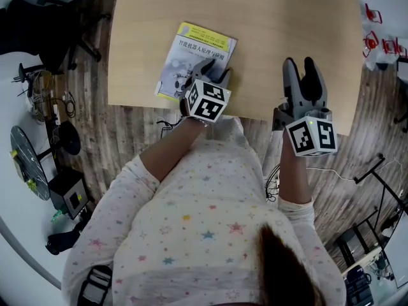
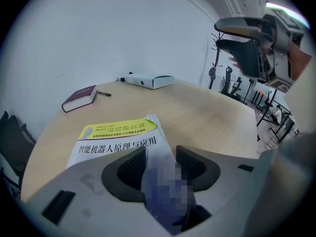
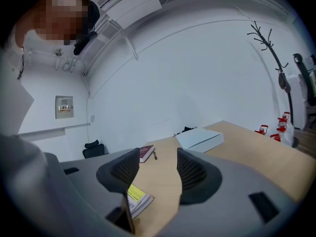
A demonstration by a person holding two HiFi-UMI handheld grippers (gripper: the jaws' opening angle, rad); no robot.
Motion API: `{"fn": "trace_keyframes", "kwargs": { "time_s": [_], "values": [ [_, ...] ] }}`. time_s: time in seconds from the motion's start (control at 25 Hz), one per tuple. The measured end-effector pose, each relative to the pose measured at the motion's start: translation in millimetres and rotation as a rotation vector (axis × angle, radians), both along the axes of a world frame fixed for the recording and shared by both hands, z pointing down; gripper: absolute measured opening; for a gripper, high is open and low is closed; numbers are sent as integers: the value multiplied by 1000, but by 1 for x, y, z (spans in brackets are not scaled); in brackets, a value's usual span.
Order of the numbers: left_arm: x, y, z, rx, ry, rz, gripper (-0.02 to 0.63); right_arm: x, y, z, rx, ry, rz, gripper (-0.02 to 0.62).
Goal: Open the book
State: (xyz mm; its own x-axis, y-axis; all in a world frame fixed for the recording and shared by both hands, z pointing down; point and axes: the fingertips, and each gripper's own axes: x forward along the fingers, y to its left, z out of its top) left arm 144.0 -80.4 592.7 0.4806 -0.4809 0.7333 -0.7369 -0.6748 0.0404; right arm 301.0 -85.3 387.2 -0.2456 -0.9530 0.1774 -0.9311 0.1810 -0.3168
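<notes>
A book (image 1: 194, 56) with a white and yellow cover lies on the wooden table (image 1: 287, 30) near its front edge. My left gripper (image 1: 215, 69) is at the book's near right corner. In the left gripper view the cover's corner (image 2: 150, 120) is raised off the book (image 2: 113, 139) and stands in the gap of that gripper (image 2: 160, 157), whose pads are apart. My right gripper (image 1: 301, 62) hovers open over bare table to the right, with nothing in it; it shows in the left gripper view (image 2: 218, 33). The right gripper view (image 3: 158, 164) shows the book (image 3: 138, 197) low left.
A maroon book (image 2: 79, 98) and a pen (image 2: 103, 93) lie at the table's far side, beside a flat white box (image 2: 148, 80). Red objects (image 1: 376, 40) sit on the floor to the right. Office chairs and equipment stand on the left floor.
</notes>
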Motion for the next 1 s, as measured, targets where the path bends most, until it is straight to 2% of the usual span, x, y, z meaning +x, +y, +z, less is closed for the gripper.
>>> {"fn": "trace_keyframes", "kwargs": {
  "time_s": [0.32,0.48,0.6,0.72,1.0],
  "values": [
    [-1,1,-21,19,21,56,132,-1,1,-8,17,6,-16,217],
    [-8,-3,-24,-20,72,38,128,-4,1,-13,35,0,-24,216],
    [-11,-2,-25,-50,104,47,91,-6,3,-15,35,5,-26,215],
    [-12,-1,-29,-88,121,48,65,-7,3,-19,46,1,-26,215],
    [-21,-7,-37,-111,150,28,43,-3,6,-22,49,-7,-12,213]
  ]
}}
